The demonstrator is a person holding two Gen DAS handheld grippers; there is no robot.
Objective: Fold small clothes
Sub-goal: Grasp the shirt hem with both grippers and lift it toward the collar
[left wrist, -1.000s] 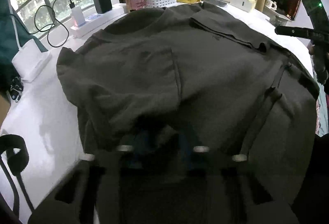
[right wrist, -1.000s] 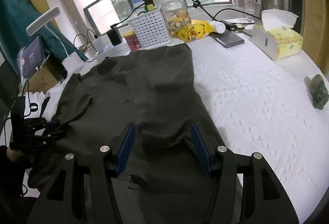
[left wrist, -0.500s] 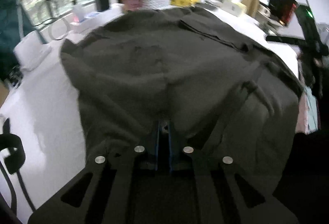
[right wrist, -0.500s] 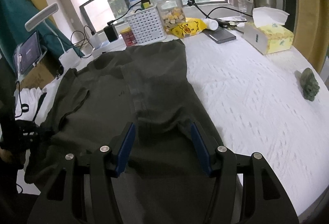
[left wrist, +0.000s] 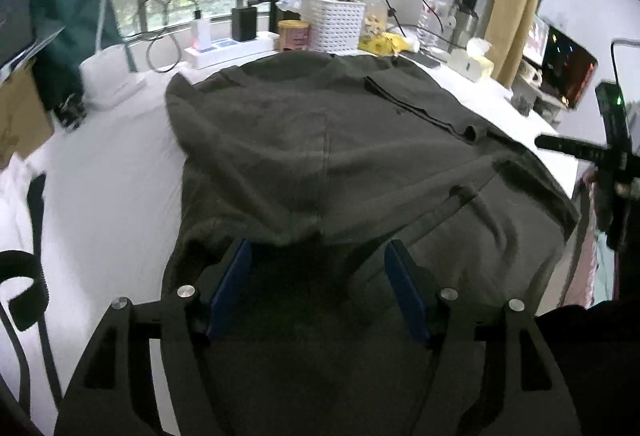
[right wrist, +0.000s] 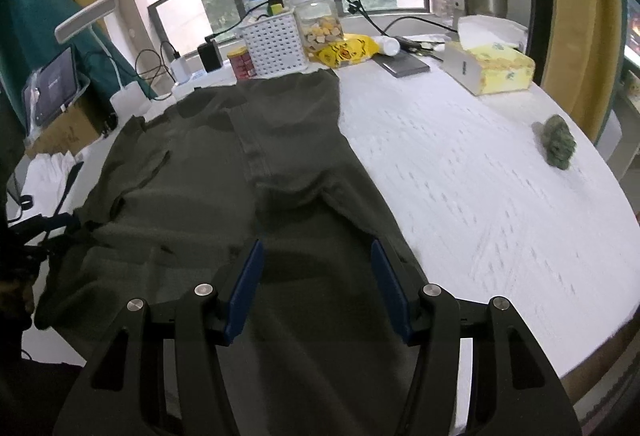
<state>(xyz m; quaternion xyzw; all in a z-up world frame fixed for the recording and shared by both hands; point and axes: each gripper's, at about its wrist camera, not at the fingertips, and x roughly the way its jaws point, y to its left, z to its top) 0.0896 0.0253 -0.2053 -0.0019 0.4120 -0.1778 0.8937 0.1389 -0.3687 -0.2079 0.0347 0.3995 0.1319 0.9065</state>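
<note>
A dark olive T-shirt (left wrist: 320,140) lies spread on the white-covered table (left wrist: 104,196), with its sides folded in toward the middle. My left gripper (left wrist: 318,250) hovers over the shirt's near edge. Its jaws are opening, and the loose edge of the folded layer lies just ahead of the blue pads (left wrist: 232,284), which do not press on it. In the right wrist view the same T-shirt (right wrist: 224,172) runs from the basket to the near edge. Low over its near part, my right gripper (right wrist: 316,250) stands open with only flat cloth under it.
At the table's far side stand a white basket (right wrist: 276,44), a snack jar (right wrist: 320,24), a yellow bag (right wrist: 348,50), a tissue box (right wrist: 492,66), and a power strip (left wrist: 228,50) with cables. A small green object (right wrist: 558,142) lies to the right. The table's rounded edge (right wrist: 600,348) is near right.
My left gripper was shut on a fold of the shirt; its jaws now stand wide and the fold rests on the shirt. Both grippers have drawn back toward the near edge.
</note>
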